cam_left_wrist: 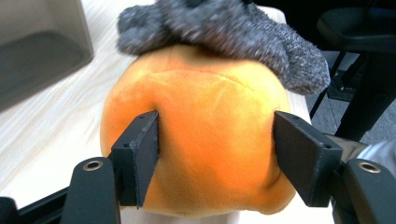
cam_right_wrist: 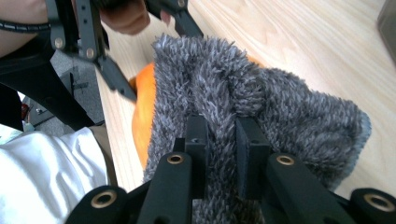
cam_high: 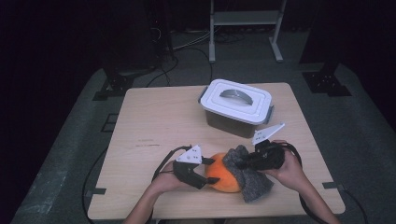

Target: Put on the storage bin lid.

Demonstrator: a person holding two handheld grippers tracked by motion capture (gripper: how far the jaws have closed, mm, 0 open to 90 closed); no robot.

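Left gripper (cam_high: pixel 209 171) clamping the orange plush ball (cam_high: pixel 220 178) — jaws pressing into both flanks, fabric dimpling at the left pad in the left gripper view (cam_left_wrist: pixel 217 135). Right gripper (cam_high: pixel 239 163) pinching a fold of the grey fuzzy cloth (cam_high: pixel 247 175), jaws nearly together with pile bulging between them in the right gripper view (cam_right_wrist: pixel 220 154).

Ball sitting on the wooden table (cam_high: pixel 154 135) near the front edge, between the two hands. Cloth draping over the ball's right and far side, touching it, trailing down onto the tabletop toward the right hand (cam_high: pixel 292 170).

Hidden / unclear:
- Covering much of the ball from the right gripper view — only an orange sliver (cam_right_wrist: pixel 142 116) peeking out at the cloth's left edge.
- Blocking the right jaw tips from the high view — gripper body and cloth overlapping, contact point not resolvable there.
- Cropping the ball's underside at the bottom of the left gripper view; contact with the table not quite visible.
- Blurring the cloth's top edge (cam_left_wrist: pixel 219 32) in the left gripper view — weave detail hard to read.
- Cutting off the forearms at the bottom of the high view; left hand (cam_high: pixel 163 182) partly under its gripper.
- Showing the lidded grey bin (cam_high: pixel 236 107) well apart at the far side of the table, lid on, contents not readable.
- Losing the room beyond the table to darkness — floor cables and a frame barely making out.
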